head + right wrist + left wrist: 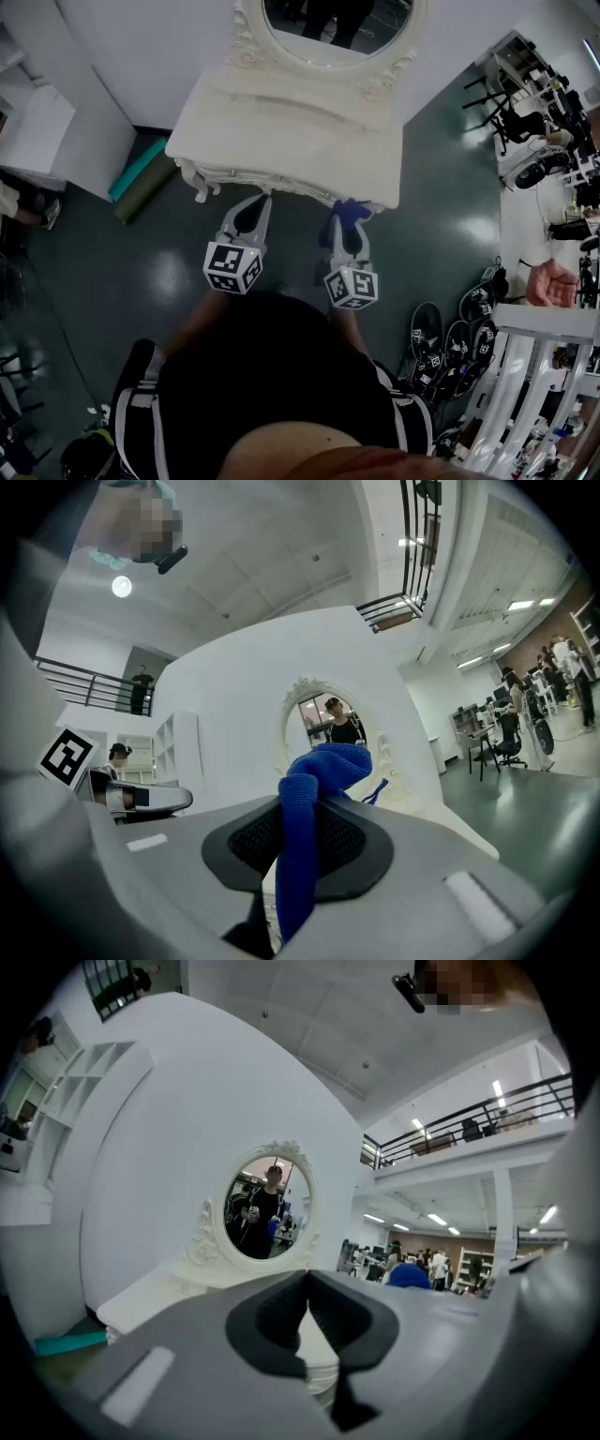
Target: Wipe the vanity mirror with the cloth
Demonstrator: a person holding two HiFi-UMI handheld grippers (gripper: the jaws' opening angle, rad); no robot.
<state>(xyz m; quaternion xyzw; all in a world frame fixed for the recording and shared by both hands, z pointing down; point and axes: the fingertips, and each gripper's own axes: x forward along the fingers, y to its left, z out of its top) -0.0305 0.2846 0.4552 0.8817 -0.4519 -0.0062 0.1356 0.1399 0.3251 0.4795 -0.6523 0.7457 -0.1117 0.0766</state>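
The oval vanity mirror (337, 23) in its carved white frame stands at the back of the white vanity table (281, 131). Both grippers hover side by side just in front of the table's near edge. My right gripper (344, 223) is shut on a blue cloth (351, 207); in the right gripper view the cloth (314, 785) bunches up out of the jaws of this gripper (298, 829), with the mirror (328, 726) behind it. My left gripper (253, 204) is shut and empty. From the left gripper (307, 1290) the mirror (265, 1211) lies straight ahead, some way off.
Rolled teal and dark mats (141, 173) lie on the floor to the left of the table. Several shoes (459, 337) and a white rack (525, 375) are at the right. A white wall stands behind the vanity.
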